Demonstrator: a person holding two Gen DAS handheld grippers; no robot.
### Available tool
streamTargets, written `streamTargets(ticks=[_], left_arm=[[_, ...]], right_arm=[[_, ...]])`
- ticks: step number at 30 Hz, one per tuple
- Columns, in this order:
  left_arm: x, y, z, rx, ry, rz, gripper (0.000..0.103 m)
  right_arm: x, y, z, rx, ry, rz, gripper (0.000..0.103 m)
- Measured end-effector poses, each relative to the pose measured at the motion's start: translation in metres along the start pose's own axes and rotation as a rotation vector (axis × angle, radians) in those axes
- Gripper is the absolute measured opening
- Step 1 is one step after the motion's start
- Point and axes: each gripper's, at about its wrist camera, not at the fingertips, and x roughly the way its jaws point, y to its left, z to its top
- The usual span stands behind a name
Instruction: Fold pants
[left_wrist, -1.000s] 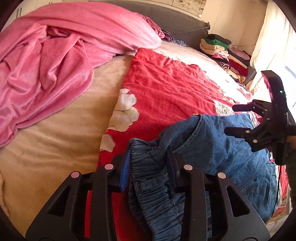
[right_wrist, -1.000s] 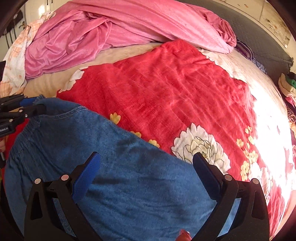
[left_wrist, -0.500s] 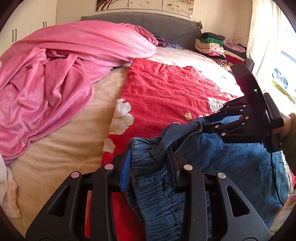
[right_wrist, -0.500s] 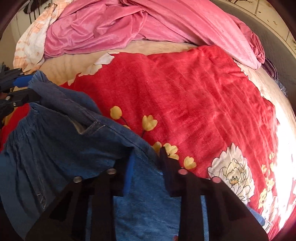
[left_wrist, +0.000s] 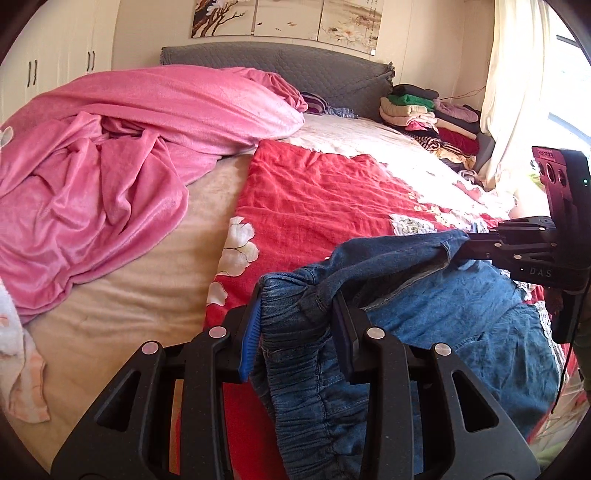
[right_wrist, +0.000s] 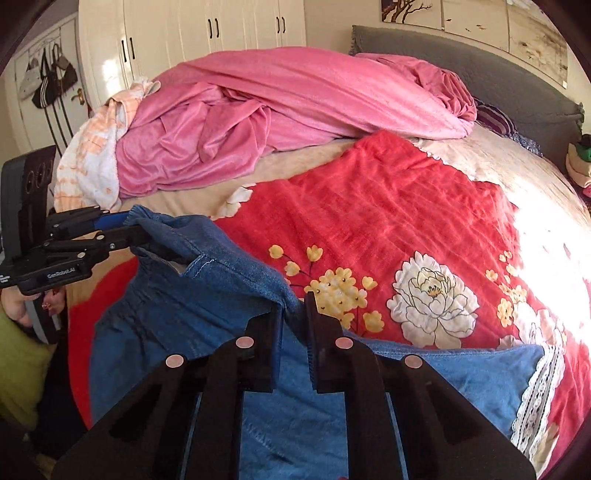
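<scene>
Blue denim pants (left_wrist: 443, 317) lie bunched on the red flowered blanket (left_wrist: 325, 206) at the near side of the bed. My left gripper (left_wrist: 295, 310) is shut on the gathered elastic waistband, which hangs down between its fingers. In the right wrist view my right gripper (right_wrist: 295, 314) is closing tight on the upper edge of the pants (right_wrist: 192, 314), with its pads pressing on the denim. The fabric is stretched and lifted between the two grippers. From the right wrist camera the left gripper (right_wrist: 127, 227) shows at the left edge. The right gripper (left_wrist: 467, 251) shows at the right of the left wrist view.
A rumpled pink blanket (left_wrist: 110, 166) covers the far left of the bed. Folded clothes (left_wrist: 424, 114) are stacked at the far right by the grey headboard (left_wrist: 277, 59) and a curtain (left_wrist: 517, 92). A white-and-orange towel (right_wrist: 96, 162) lies at the left edge.
My right gripper went from wide open over the denim to shut on its edge. Both grippers rose, pulling the pants' top edge up off the blanket.
</scene>
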Motion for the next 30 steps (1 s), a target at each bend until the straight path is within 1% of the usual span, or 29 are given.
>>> streamTargets(ticks=[6, 11, 15, 17, 22, 30], left_arm=[[-0.024, -0.019, -0.006, 0.045, -0.043, -0.005, 0.026], [-0.049, -0.024, -0.026, 0.041, -0.055, -0.040, 0.026], [-0.068, -0.029, -0.040, 0.051, -0.070, -0.050, 0.026], [-0.071, -0.028, -0.047, 0.043, -0.059, -0.057, 0.026], [-0.067, -0.026, -0.076, 0.014, 0.003, -0.067, 0.027], [-0.069, -0.020, -0.102, -0.044, 0.063, -0.065, 0.028]], right_arm=[[-0.035, 0.011, -0.025, 0.054, -0.043, 0.012, 0.010], [-0.063, 0.029, -0.052, 0.082, -0.071, 0.049, 0.010], [-0.081, 0.050, -0.073, 0.068, -0.079, 0.079, 0.010], [-0.085, 0.061, -0.086, 0.053, -0.060, 0.101, 0.010], [-0.084, 0.084, -0.118, 0.055, -0.024, 0.124, 0.010], [-0.066, 0.109, -0.149, 0.056, 0.050, 0.163, 0.010]])
